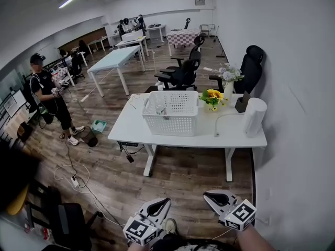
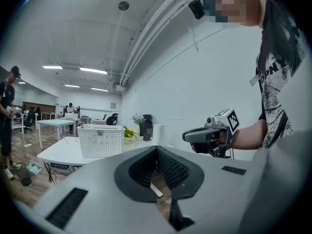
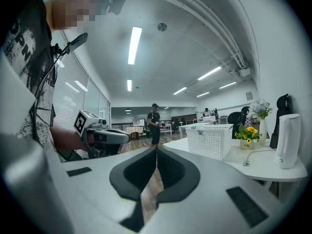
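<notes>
You hold your left hand-held gripper (image 1: 164, 203) and right hand-held gripper (image 1: 208, 195) low, close to your body. Each has its jaws pressed together on nothing. A white basket (image 1: 170, 120) stands on the worktop (image 1: 207, 135), well apart from both grippers and beside yellow flowers (image 1: 213, 95). I judge that no handling is under way. Reaching the basket calls for stepping closer and spreading the jaws.
</notes>
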